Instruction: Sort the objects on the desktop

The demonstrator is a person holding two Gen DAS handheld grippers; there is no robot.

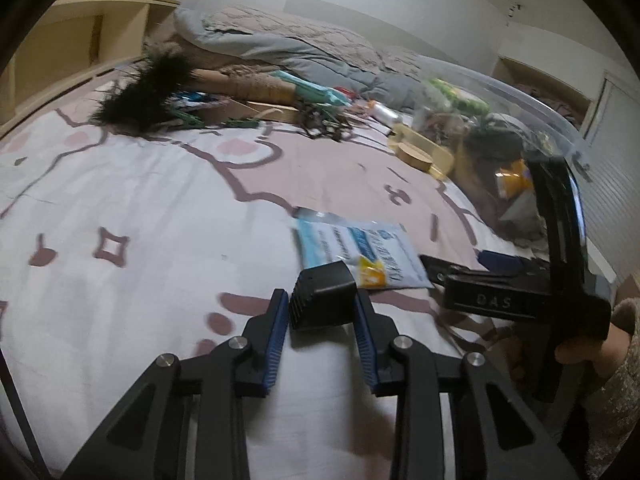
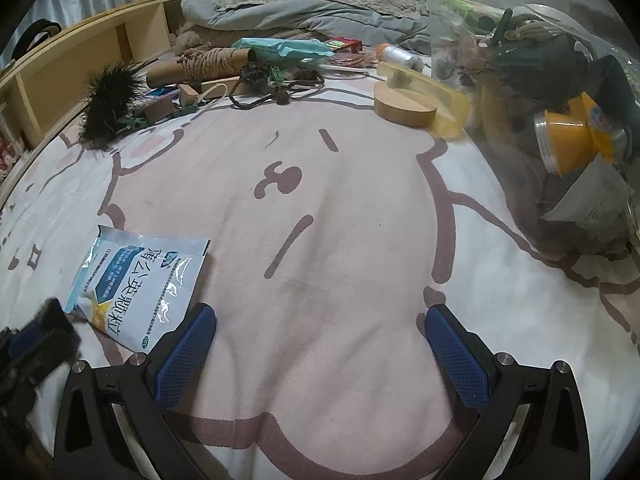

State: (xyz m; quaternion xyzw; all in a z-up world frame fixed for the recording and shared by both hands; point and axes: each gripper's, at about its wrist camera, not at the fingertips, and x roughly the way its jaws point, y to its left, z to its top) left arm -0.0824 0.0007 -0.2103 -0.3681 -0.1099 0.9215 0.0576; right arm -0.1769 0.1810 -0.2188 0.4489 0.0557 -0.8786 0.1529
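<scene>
My left gripper [image 1: 322,312] is shut on a small black ribbed block [image 1: 323,300] and holds it just above the pink and white blanket [image 1: 160,200]. A white and blue sachet [image 1: 360,248] lies flat just beyond it; it also shows in the right wrist view [image 2: 136,276] at the lower left. My right gripper [image 2: 320,344] is open and empty over the blanket; it shows in the left wrist view [image 1: 472,266] at the right, next to the sachet. A clear plastic bin [image 2: 560,120] holding several sorted items stands at the right.
A clutter pile lies at the far side: a black feather duster [image 2: 108,100], a rope-wrapped tube [image 2: 204,64], a teal packet [image 2: 280,48], tangled cord [image 2: 272,84], a round wooden lid [image 2: 404,108] and a yellow tray [image 2: 436,92]. Grey bedding [image 2: 312,4] and a wooden headboard shelf [image 2: 80,48] lie behind.
</scene>
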